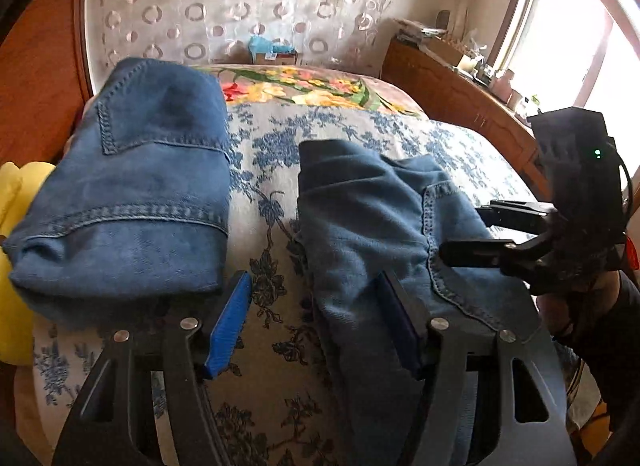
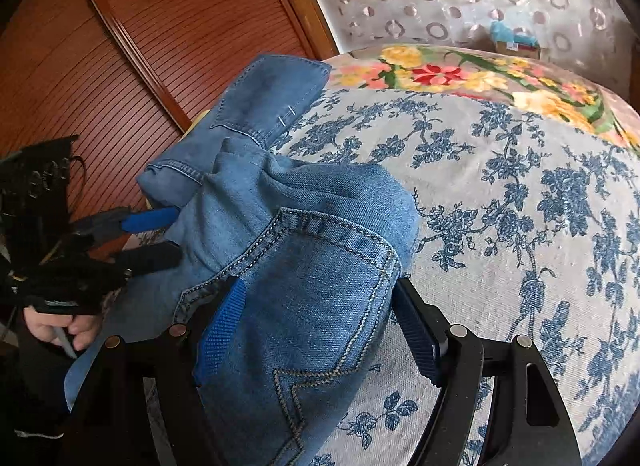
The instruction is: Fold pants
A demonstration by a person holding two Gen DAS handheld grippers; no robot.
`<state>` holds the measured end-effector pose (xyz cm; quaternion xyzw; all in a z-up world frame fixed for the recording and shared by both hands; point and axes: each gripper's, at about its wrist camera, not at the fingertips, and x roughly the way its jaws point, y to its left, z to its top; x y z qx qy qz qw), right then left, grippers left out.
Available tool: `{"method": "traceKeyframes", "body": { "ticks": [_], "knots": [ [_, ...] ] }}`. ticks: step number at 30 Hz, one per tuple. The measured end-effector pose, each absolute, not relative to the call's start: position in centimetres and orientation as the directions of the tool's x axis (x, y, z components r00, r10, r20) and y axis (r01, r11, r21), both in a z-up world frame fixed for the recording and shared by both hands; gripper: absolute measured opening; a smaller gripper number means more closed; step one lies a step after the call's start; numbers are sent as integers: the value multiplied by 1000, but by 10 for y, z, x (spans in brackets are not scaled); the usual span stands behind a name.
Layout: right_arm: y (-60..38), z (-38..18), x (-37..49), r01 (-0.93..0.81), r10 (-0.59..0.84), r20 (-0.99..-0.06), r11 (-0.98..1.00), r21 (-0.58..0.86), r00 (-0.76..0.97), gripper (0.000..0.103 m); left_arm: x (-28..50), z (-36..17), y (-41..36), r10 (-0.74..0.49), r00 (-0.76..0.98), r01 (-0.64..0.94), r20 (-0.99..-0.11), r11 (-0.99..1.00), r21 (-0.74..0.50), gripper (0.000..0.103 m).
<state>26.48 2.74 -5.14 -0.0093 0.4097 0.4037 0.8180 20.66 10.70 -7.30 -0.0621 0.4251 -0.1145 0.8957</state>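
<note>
Both grippers hang spread over a bed (image 1: 360, 137) with a blue floral cover. Bunched blue jeans (image 2: 304, 266) lie on it, draped between the fingers of the right gripper (image 2: 320, 330), jaws apart, clamping nothing. Denim covers the left gripper (image 1: 320, 330)'s right finger; a folded part (image 1: 132, 193) lies by its left finger, jaws wide.
</note>
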Motion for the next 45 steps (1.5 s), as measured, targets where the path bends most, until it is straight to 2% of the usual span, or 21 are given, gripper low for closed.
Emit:
{"method": "traceKeyframes", "body": {
  "ticks": [17, 18, 20, 23, 25, 26, 27, 28, 34, 45],
  "knots": [
    [29, -46, 253, -640, 604, -720, 711, 292, 342, 76, 199, -80, 106, -261, 619, 155, -741, 965, -210, 66],
    [31, -47, 252, -646, 616, -716, 700, 305, 330, 70, 200, -80, 105, -260, 620, 154, -741, 965, -210, 66],
    [32, -46, 251, -642, 614, -716, 703, 305, 333, 68, 200, -80, 104, -259, 620, 155, -741, 966, -208, 66],
    [31, -43, 250, -647, 616, -712, 701, 301, 336, 58, 200, -81, 104, -261, 620, 154, -740, 965, -211, 66],
    [31, -41, 248, -653, 621, -707, 696, 298, 339, 46, 201, -80, 105, -262, 621, 153, -739, 965, -214, 66],
    [30, -39, 248, -653, 626, -701, 695, 301, 342, 41, 200, -80, 104, -266, 622, 153, -736, 964, -219, 62],
    [28, -35, 247, -655, 640, -686, 688, 313, 344, 30, 200, -78, 104, -278, 622, 156, -732, 960, -232, 58],
    [26, -30, 245, -662, 660, -668, 675, 327, 343, 24, 199, -76, 103, -287, 624, 157, -727, 957, -243, 52],
    [38, 18, 214, -714, 689, -596, 651, 259, 412, 21, 184, -49, 111, -266, 685, 125, -678, 960, -249, 49],
    [87, 109, 171, -797, 708, -515, 599, 76, 483, 21, 137, 35, 157, -174, 845, 60, -505, 970, -235, 48]
  ]
}}
